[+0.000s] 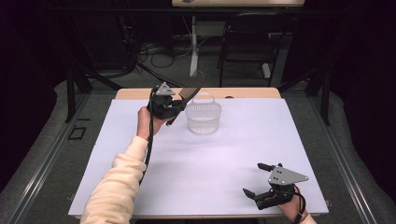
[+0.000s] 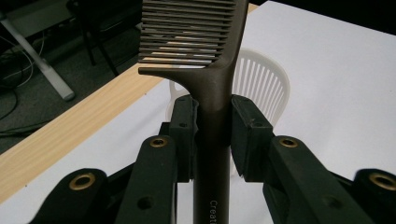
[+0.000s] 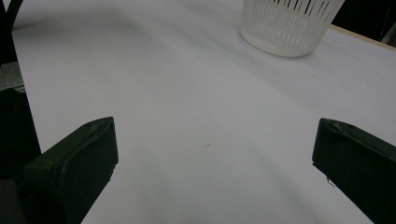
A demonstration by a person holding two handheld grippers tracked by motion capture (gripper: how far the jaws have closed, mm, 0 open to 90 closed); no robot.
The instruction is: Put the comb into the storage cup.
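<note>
A bench with a light wooden top carries a white sheet that covers nearly all of it, leaving a wood strip bare along the far edge. A white slatted basket with a thin arched handle stands directly on the sheet, towards the far side, left of centre.
</note>
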